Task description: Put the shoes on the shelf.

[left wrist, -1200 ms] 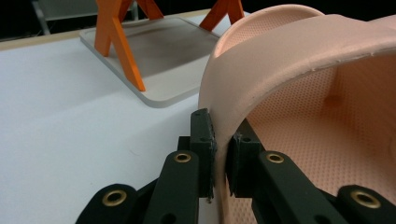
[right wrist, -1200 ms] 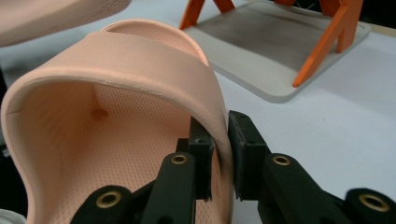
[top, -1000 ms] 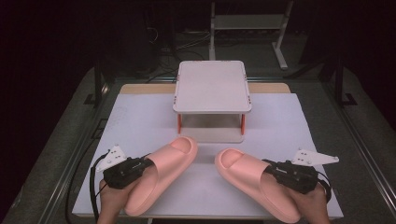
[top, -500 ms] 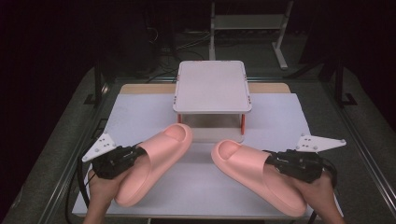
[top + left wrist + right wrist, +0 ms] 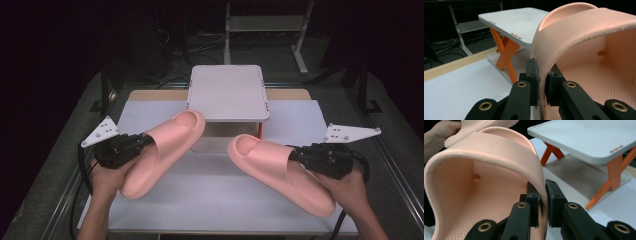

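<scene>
Both tongs pinch pink slippers. In the high view the left gripper (image 5: 142, 142) holds the left slipper (image 5: 165, 150) by the strap edge, and the right gripper (image 5: 295, 154) holds the right slipper (image 5: 280, 172) the same way. Each slipper is clear of the white sheet (image 5: 220, 200), its toe aimed forward and inward at the small shelf (image 5: 227, 92). Their long axes slant toward each other like a V opening toward the person. Gripping the strap rim near the heel side, I judge, leaves the toe free to lead onto the shelf.

From the left gripper view, the jaws are pressed onto the thin strap wall of the left slipper (image 5: 584, 37), one pad (image 5: 533, 75) outside and one inside. The shelf (image 5: 516, 22) with its orange legs lies ahead and to the left.

From the right gripper view, the jaws clamp the strap of the right slipper (image 5: 486, 155) likewise. The shelf (image 5: 586, 137) stands ahead to the right, and the left slipper (image 5: 486, 125) shows at the top.
</scene>
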### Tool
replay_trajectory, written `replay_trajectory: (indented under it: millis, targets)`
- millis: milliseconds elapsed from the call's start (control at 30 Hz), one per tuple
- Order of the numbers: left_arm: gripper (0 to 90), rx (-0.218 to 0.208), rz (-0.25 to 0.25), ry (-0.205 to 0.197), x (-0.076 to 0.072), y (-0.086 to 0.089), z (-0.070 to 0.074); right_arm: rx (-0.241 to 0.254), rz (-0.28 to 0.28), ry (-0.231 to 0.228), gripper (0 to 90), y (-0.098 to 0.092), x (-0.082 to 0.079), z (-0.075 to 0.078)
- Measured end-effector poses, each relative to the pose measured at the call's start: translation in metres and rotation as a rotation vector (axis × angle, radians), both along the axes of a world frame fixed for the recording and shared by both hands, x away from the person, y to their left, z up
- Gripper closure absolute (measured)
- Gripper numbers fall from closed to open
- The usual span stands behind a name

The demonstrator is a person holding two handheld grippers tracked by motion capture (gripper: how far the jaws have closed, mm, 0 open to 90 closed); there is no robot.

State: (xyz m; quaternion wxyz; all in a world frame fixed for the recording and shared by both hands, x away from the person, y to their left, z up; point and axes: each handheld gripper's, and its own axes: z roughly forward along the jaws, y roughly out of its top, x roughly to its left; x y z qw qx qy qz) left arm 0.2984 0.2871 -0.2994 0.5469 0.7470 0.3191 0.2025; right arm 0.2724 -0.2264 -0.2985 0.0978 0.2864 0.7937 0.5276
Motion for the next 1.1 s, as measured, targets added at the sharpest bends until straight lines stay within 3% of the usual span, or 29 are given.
replay_trajectory:
  millis: [400,1100]
  targets:
    - [82.5,0.012,0.021,-0.013,0.028,-0.007,0.026,0.014,0.042,0.008,81.4,0.007,0.028,0.02]
    - [82.5,0.04,0.036,-0.007,0.076,-0.03,0.053,-0.024,0.061,0.007,81.4,0.022,0.073,0.045]
